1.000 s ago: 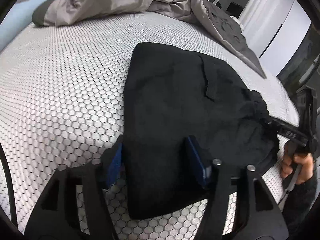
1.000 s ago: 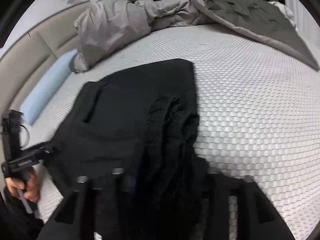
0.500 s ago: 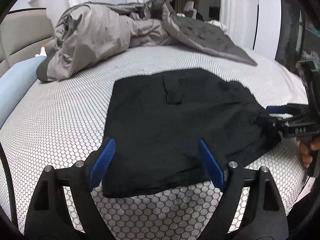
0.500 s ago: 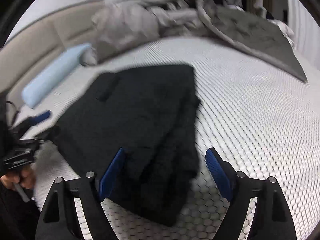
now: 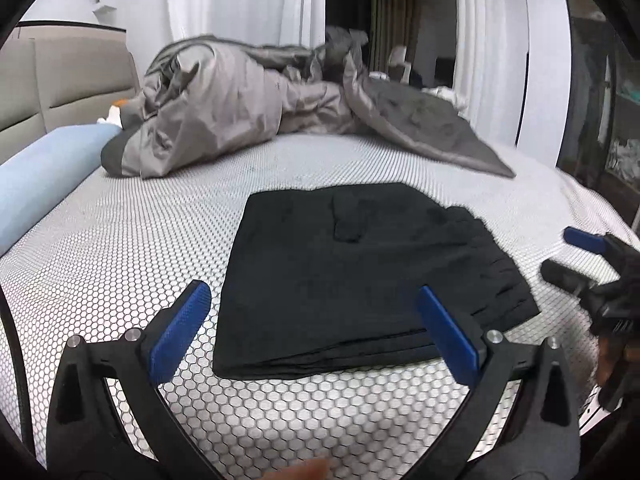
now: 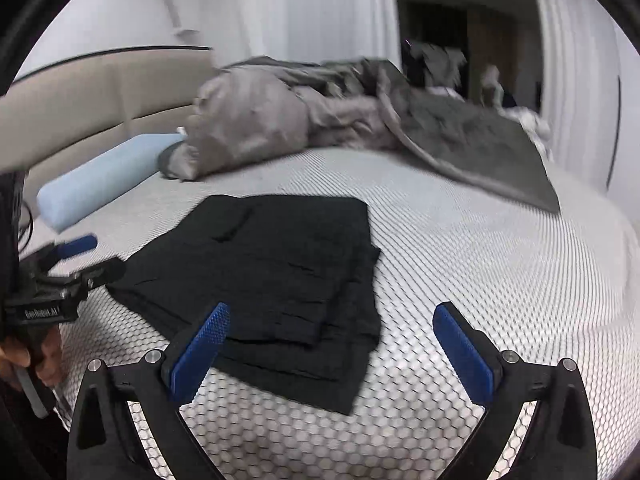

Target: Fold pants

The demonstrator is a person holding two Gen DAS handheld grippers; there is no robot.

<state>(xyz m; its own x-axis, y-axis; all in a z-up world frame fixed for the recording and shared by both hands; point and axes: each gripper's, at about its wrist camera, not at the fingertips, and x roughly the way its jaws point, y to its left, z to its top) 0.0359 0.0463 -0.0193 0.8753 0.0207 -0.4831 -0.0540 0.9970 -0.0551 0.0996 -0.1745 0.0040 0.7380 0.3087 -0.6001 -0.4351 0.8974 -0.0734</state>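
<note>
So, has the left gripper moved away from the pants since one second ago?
Yes. The left gripper has pulled back off the black pants, toward the near edge of the bed, its fingers opening.

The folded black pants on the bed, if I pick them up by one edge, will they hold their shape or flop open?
The black pants would probably flop: the cloth looks thin and soft, with a rippled edge. The stacked layers at the near edge seem loose, so lifting one edge would likely unfold them. Pushed, they may bunch rather than slide on the textured bed cover.

Blurred white lettering on left tongs, unreadable.
</note>
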